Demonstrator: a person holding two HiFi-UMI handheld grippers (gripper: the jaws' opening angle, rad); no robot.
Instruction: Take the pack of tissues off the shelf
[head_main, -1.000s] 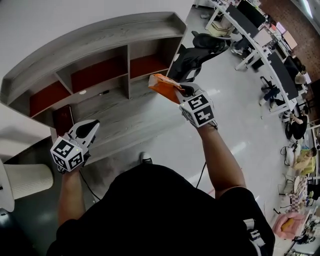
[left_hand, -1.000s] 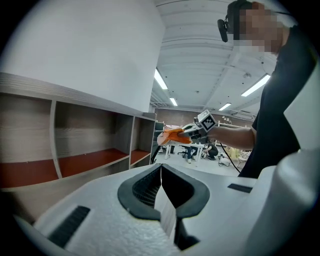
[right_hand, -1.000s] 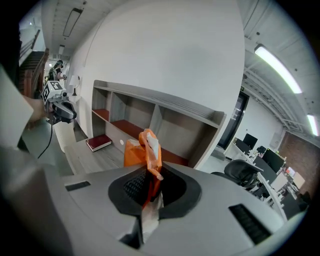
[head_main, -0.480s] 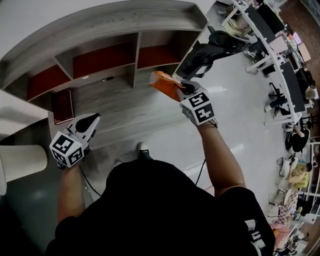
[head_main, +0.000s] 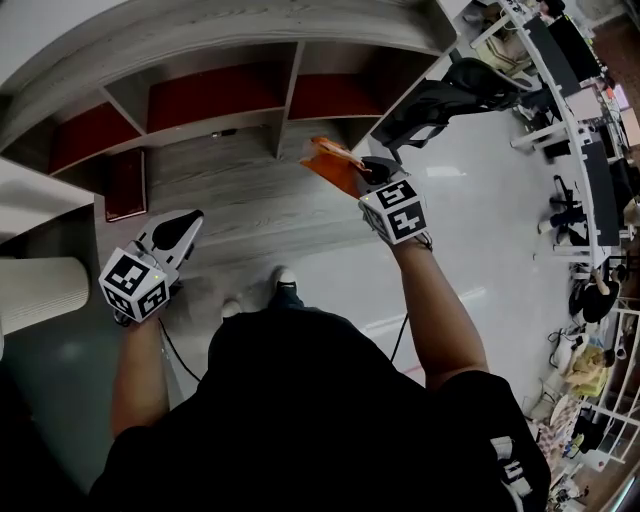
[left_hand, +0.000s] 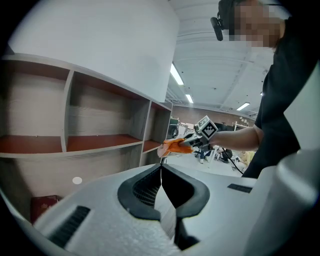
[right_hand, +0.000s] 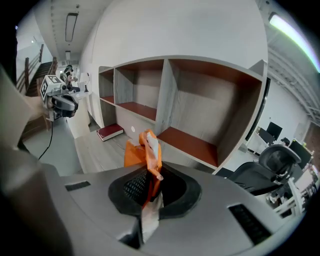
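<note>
Holds the orange pack of tissues (head_main: 333, 163) in the right gripper (head_main: 360, 175), jaws clamped on one thin end of the soft wrapper with almost no gap left. Takes it by the end rather than across the middle, likely because a flattened seam fits narrow jaws better than the full body of the pack. Leaves most of the pack sticking out ahead of the jaws, tilted upward and crumpled where squeezed. Shows the same in the right gripper view: orange film rising from between the black pads (right_hand: 132, 187).

Sits clear of the shelf (head_main: 283, 98) — in the air in front of the open compartments and above the grey base ledge (head_main: 215, 190), touching neither. Counts, by that, as already taken off. Remains only to carry it away or set it down somewhere, though the task names no place.

Hangs the left gripper (head_main: 190, 220) low on the other side, well apart from the pack, jaws pressed together on nothing. Plays no part in the grasp, and looks parked out of the way so that a one-handed lift meets no obstruction.

Leaves a red book (head_main: 127, 185) lying flat on the ledge under the left compartments, untouched and of no concern to the task. Shows only bare red boards inside the compartments, with no second pack visible.

Risks a slip — a small pinch on slick film with the bulk of the pack hanging beyond it. Calls for a steady, unhurried carry.
</note>
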